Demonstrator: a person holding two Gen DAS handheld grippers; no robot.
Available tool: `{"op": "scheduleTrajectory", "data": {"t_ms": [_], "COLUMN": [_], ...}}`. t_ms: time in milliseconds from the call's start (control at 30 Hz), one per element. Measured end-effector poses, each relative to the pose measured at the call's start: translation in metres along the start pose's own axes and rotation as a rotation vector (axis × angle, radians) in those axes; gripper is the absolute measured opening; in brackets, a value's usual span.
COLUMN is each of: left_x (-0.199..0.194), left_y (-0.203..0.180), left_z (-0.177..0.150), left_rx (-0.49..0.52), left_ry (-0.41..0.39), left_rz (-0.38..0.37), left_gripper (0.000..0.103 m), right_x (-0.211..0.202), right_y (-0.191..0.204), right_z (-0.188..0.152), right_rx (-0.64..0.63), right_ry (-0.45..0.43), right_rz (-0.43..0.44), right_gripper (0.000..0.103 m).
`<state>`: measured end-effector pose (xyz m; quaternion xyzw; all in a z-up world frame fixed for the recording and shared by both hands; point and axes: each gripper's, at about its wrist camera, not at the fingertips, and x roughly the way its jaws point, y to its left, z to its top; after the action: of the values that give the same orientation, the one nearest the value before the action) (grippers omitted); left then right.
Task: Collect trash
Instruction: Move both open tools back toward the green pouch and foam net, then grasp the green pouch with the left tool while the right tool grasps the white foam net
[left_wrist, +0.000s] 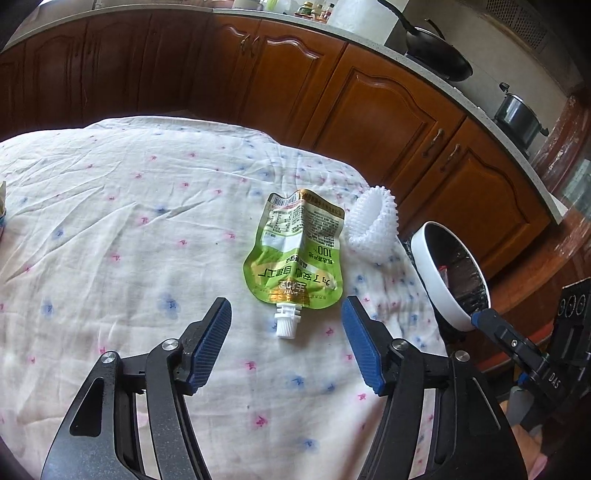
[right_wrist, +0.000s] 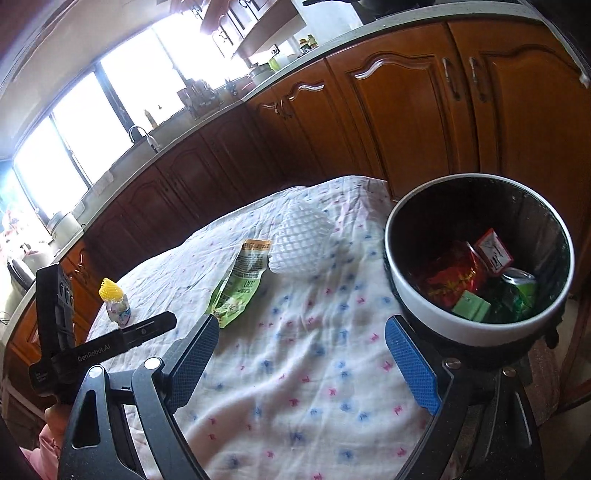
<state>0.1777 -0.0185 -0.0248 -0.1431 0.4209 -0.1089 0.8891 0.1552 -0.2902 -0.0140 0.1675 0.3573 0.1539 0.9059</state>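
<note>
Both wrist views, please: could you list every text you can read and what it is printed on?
"100": green spout pouch, upside down; its other print is too small to read.
"GenRobot.AI": left gripper's body, in the right view.
"DAS": right gripper's body, in the left view.

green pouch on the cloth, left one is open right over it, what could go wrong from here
1. The green pouch lies flat on the wrinkled cloth, so the left hand-held gripper may pinch fabric along with it.
2. Gripping only the white spout could let the pouch swing or slip.
3. The foam net sits right beside the pouch and might get knocked off the table edge.
</note>
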Motion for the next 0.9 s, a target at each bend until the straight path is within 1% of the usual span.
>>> {"op": "scheduleTrajectory", "data": {"t_ms": [33,133,167,267,500,633,800,900], "left_x": [0.002,0.007,0.009,0.016,0.035,0.051,0.075,0.089], "left_y": [0.001,0.001,0.002,0.0,-0.005,-0.007,-0.012,-0.011], "left_z": [0.001,0.005,0.007,0.011,0.023,0.033,0.042,0.043], "left_rx": [0.003,0.013,0.013,0.031,0.07,0.082,0.112,0.113], "left_ry": [0.004,0.021,0.024,0.041,0.074,0.091,0.123,0.149], "left_rz": [0.0,0.004,0.008,-0.001,0.009,0.018,0.046,0.05], "left_gripper": [0.064,0.07,0.07,0.074,0.076,0.076,0.079,0.079], "right_x": [0.002,0.011,0.014,0.022,0.043,0.068,0.099,0.117], "right_y": [0.001,0.004,0.005,0.008,0.005,0.001,-0.002,-0.005], "right_z": [0.002,0.006,0.008,0.014,0.038,0.053,0.063,0.066], "right_rx": [-0.003,-0.015,-0.021,-0.038,-0.026,-0.017,-0.021,-0.018], "right_ry": [0.002,0.012,0.016,0.022,0.018,0.048,0.088,0.112], "right_rz": [0.001,-0.003,-0.003,0.0,0.015,0.035,0.019,0.01], "right_gripper": [0.093,0.093,0.093,0.093,0.093,0.093,0.092,0.087]}}
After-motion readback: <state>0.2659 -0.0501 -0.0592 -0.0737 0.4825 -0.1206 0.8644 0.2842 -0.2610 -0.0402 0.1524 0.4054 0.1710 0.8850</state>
